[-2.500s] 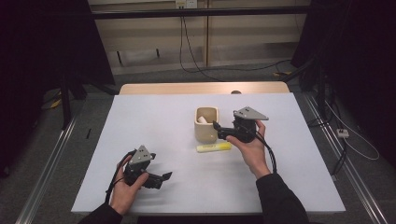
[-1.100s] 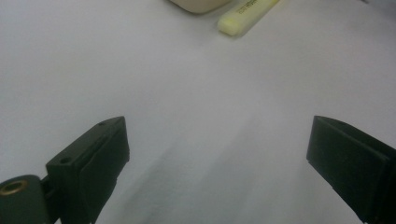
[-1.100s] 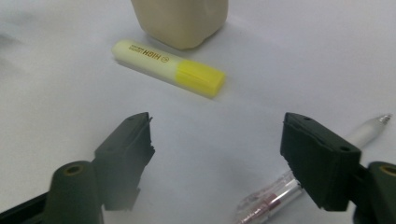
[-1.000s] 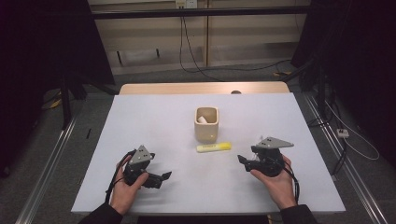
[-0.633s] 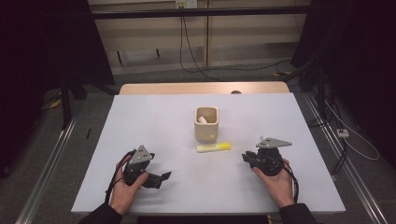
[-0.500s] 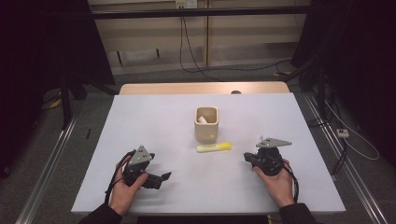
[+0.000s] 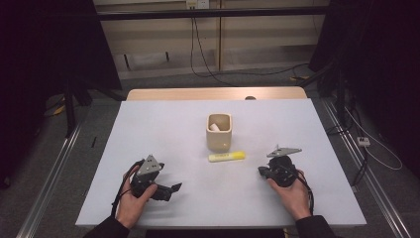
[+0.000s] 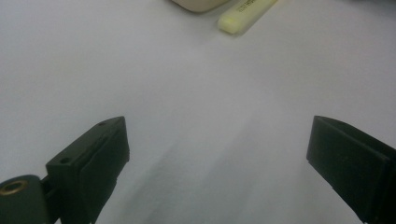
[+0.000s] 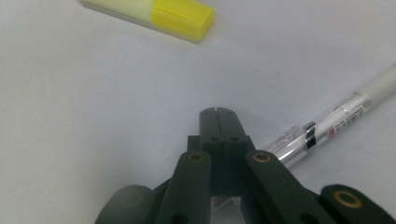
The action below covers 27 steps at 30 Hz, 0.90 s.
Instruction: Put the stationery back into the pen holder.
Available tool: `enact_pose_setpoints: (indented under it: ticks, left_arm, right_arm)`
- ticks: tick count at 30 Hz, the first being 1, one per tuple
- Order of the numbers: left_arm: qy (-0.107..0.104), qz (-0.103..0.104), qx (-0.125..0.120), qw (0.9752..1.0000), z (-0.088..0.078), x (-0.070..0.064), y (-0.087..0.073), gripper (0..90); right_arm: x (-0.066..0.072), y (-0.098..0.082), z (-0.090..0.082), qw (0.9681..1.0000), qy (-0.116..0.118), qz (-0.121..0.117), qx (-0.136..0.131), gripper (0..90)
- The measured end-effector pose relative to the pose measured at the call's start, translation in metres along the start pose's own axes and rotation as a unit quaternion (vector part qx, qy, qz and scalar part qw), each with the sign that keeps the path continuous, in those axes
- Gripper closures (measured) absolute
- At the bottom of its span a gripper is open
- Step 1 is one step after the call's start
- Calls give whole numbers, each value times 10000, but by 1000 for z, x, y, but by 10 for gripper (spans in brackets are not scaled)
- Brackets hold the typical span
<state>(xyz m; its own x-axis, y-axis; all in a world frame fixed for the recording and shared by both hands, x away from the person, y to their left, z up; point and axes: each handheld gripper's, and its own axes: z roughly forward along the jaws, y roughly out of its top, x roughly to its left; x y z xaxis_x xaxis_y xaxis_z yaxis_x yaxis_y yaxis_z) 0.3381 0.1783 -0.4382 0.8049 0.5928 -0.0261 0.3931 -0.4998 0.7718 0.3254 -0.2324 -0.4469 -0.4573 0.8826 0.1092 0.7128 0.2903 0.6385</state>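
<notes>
A beige cup (image 7: 219, 132) stands mid-table with a white thing inside. A yellow highlighter (image 7: 226, 156) lies flat just in front of it. My left gripper (image 7: 172, 192) rests at the front left, pointing right, open with nothing between its fingers. The left gripper view has its jaws (image 8: 217, 126) wide apart over bare table, with the highlighter (image 8: 245, 14) and the cup (image 8: 198, 3) far ahead. My right gripper (image 7: 261, 172) sits at the front right, pointing left, shut on nothing. Past the shut tips (image 9: 217, 114) lies the highlighter (image 9: 159, 14). A white and clear pen (image 9: 345, 112) lies just to their right.
The white table (image 7: 163, 134) has a wooden strip along its far edge. Dark curtains and floor cables surround it. Metal rails run along both sides on the floor.
My right gripper has drawn back from beside the cup to the table's front right, and its jaws have come together. The left gripper has stayed put.
</notes>
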Motion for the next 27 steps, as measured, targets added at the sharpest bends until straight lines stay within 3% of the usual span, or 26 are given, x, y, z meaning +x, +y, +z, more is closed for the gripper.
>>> enact_pose_setpoints:
  ticks: [13, 21, 27]
  left_arm:
    - [8, -13, -21, 10000, 0, 0, -1, 58]
    - [-10, -32, -10, 10000, 0, 0, -1, 58]
    - [3, -51, -22, 10000, 0, 0, -1, 58]
  right_arm:
    - [-6, 1, -5, 9992, 89, 298, 242, 900]
    - [-9, -3, -6, 9993, 142, 311, 145, 900]
    - [-12, -3, -12, 9990, 33, 262, 368, 900]
